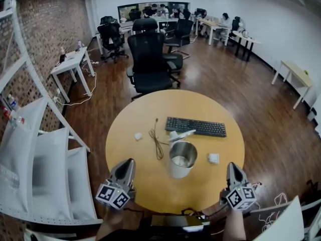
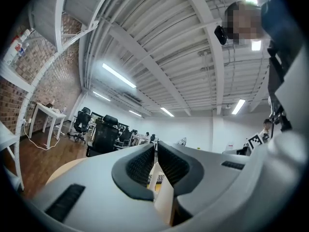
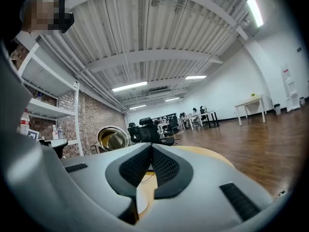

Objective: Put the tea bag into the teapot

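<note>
1 tea bag (image 1: 213,158) lies apart, just beside the right gripper's (image 1: 234,167) closed jaws.

left tongs (image 1: 129,161) and right tongs (image 1: 232,166) same build: light grey tapered plastic shells (image 2: 91,187), black ribbed pads (image 3: 135,168) inside the tips, black slots (image 3: 240,201) on top, white cube (image 1: 114,196) with black square markers at each rear

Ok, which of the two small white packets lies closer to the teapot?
The packet right of the teapot; the other packet lies left, beyond the dark cable.
</note>
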`<control>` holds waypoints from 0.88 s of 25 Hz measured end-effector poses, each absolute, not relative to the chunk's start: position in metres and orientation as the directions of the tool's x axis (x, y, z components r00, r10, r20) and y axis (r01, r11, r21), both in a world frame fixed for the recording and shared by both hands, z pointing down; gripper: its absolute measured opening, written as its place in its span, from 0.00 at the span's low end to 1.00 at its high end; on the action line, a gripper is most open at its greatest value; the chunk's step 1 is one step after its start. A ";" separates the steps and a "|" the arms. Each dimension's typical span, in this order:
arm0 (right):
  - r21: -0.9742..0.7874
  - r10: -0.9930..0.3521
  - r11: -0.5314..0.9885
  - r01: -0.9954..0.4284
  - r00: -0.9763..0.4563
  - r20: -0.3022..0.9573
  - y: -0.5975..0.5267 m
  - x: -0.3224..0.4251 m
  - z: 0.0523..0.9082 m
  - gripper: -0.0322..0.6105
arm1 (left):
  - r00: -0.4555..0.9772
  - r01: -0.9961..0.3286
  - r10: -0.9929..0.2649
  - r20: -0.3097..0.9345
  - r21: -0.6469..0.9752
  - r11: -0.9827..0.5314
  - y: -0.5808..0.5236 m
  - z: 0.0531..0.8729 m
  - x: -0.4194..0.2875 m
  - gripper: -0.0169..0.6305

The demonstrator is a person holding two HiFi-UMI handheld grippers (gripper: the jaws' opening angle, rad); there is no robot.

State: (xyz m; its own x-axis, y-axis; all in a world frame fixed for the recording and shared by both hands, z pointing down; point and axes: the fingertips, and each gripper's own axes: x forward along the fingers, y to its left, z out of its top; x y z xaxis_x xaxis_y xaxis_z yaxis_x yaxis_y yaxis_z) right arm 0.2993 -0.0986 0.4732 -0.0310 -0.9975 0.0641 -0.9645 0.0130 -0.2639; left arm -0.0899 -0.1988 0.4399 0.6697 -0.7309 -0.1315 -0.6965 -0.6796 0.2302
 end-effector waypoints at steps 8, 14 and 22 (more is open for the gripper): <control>-0.200 -0.991 0.004 -0.980 -0.031 0.132 -0.121 0.313 0.480 0.06 | 0.694 -0.681 -0.715 -0.082 0.248 -0.689 -0.216 0.455 -0.062 0.06; -0.190 -0.977 -0.005 -0.982 -0.036 0.210 -0.149 0.327 0.531 0.08 | 0.675 -0.706 -0.738 -0.030 0.266 -0.657 -0.230 0.482 -0.065 0.06; -0.096 -0.892 -0.008 -0.995 -0.036 0.450 -0.179 0.340 0.606 0.41 | 0.651 -0.730 -0.758 0.048 0.312 -0.607 -0.240 0.516 -0.058 0.06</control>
